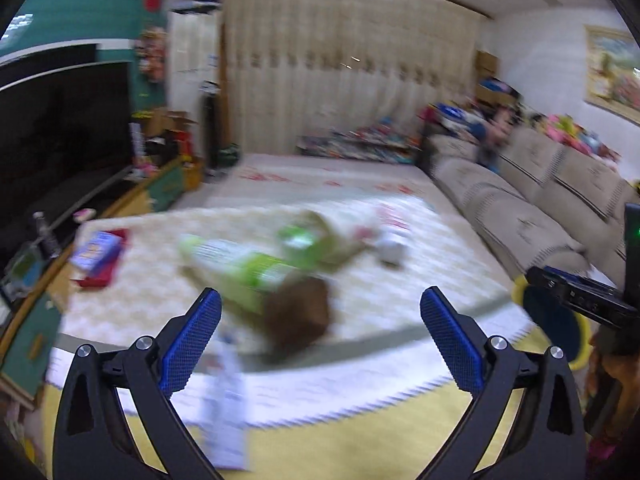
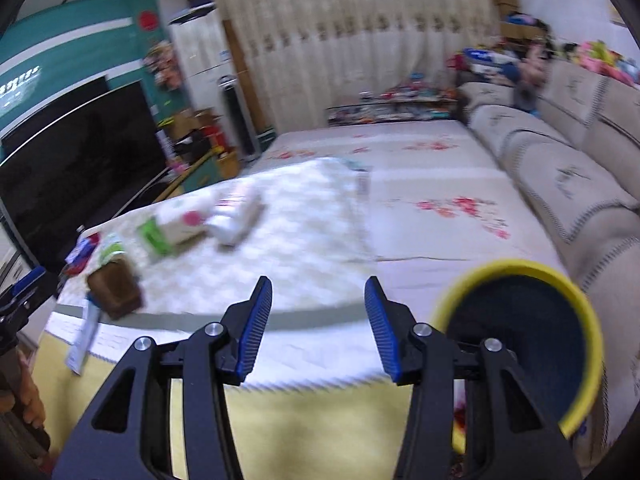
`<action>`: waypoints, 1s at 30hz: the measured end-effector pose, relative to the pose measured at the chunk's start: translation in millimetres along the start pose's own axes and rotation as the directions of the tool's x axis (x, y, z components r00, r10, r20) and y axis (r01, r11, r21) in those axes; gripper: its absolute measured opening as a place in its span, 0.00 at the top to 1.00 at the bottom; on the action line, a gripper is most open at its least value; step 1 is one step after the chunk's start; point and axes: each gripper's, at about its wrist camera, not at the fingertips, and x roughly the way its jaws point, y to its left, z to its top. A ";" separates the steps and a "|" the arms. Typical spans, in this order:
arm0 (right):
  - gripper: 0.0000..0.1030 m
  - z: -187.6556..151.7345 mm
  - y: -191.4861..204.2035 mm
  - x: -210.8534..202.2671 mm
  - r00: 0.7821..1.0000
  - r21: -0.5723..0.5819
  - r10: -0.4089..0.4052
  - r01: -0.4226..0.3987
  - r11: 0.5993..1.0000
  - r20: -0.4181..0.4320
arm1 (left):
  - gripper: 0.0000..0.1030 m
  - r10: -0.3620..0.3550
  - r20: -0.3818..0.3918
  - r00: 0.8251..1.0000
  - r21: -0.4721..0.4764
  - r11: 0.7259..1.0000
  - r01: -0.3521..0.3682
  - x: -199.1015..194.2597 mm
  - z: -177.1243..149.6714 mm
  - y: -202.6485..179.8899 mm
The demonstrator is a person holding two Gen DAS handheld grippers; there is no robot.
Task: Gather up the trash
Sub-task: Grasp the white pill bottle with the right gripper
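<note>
Trash lies on a low table with a pale cloth (image 1: 168,320): a green-and-white carton (image 1: 236,264), a brown box (image 1: 300,316), a beige-and-green carton (image 1: 316,240) and a white wad (image 1: 390,248). A white paper strip (image 1: 226,400) hangs over the near edge. My left gripper (image 1: 320,291) stands wide open just short of the brown box, with nothing between its pads. My right gripper (image 2: 318,280) is open above the table's near edge, its jaws parted with nothing between them. To its left lie the brown box (image 2: 116,288) and a carton (image 2: 168,232). A yellow-rimmed bin (image 2: 516,265) stands to its right.
A red-and-blue pack (image 1: 96,252) lies at the table's left end. A large dark TV (image 1: 60,128) on a low cabinet runs along the left. A beige sofa (image 1: 520,208) lines the right, with a person (image 1: 496,132) at its far end. A flowered mat (image 2: 440,208) covers the floor beyond.
</note>
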 end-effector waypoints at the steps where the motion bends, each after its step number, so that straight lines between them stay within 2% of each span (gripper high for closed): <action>1: 0.55 4.3 12.4 7.4 1.000 -0.013 0.015 -0.015 1.000 0.000 | 0.05 0.032 0.015 0.999 -0.003 0.999 -0.032 2.2 0.7 12.6; 4: 0.55 16.9 47.6 40.0 0.999 -0.038 0.032 -0.032 0.999 -0.013 | 0.05 0.106 0.048 0.993 -0.023 0.994 -0.105 7.1 -1.1 43.2; 8: 0.55 34.2 74.2 88.4 0.996 -0.016 0.052 -0.053 0.998 -0.071 | 0.05 0.083 0.046 0.995 -0.093 0.993 -0.079 14.0 -8.2 63.9; 16: 0.54 49.3 103.5 162.8 0.990 0.021 -0.055 0.058 0.998 -0.127 | 0.05 0.055 0.031 0.998 -0.132 0.990 -0.050 20.3 -13.9 65.6; 23: 0.54 52.8 110.6 186.9 0.982 0.056 -0.104 0.114 0.992 -0.155 | 0.05 0.033 0.016 0.999 -0.143 0.989 -0.030 21.8 -16.1 60.1; 30: 0.56 59.6 117.4 193.2 0.983 0.064 -0.092 0.103 0.993 -0.158 | 0.05 0.040 0.019 0.999 -0.120 0.992 -0.037 20.4 -18.5 51.7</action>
